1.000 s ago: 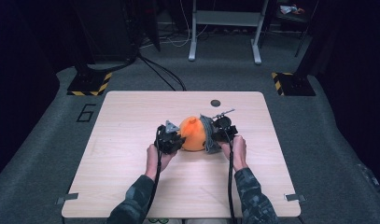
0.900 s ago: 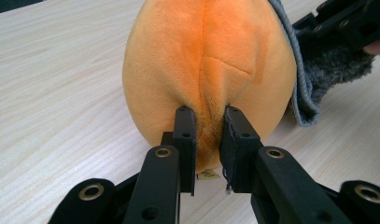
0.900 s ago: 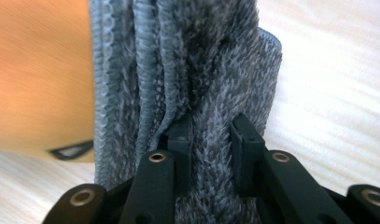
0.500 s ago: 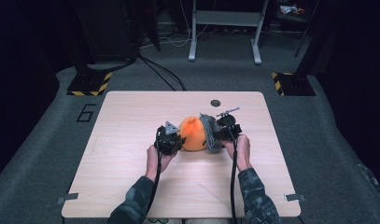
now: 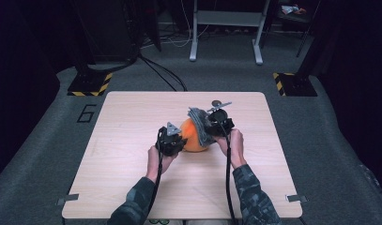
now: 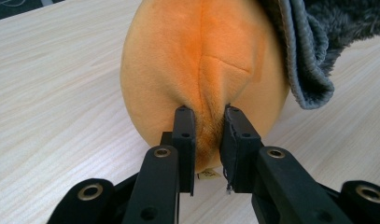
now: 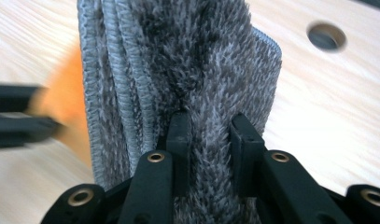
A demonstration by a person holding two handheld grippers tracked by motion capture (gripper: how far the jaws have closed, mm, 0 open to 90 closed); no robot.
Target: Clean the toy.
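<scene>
At table centre: left gripper [image 5: 179, 139] pinching a fold of the round orange plush toy [image 5: 192, 136] from nine o'clock, pinning it to the pale wooden table [image 5: 132, 122]. At three o'clock, right gripper [image 5: 212, 123] clamped on the shaggy grey cloth [image 5: 199, 123], apparently peeling it off the toy.

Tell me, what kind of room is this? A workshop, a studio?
Probably a lab or recording studio. A lone wooden table stands on grey carpet, ringed by dark stands with hazard-striped bases, and cables trail across the floor. A person works an orange plush with two handheld grippers.
</scene>
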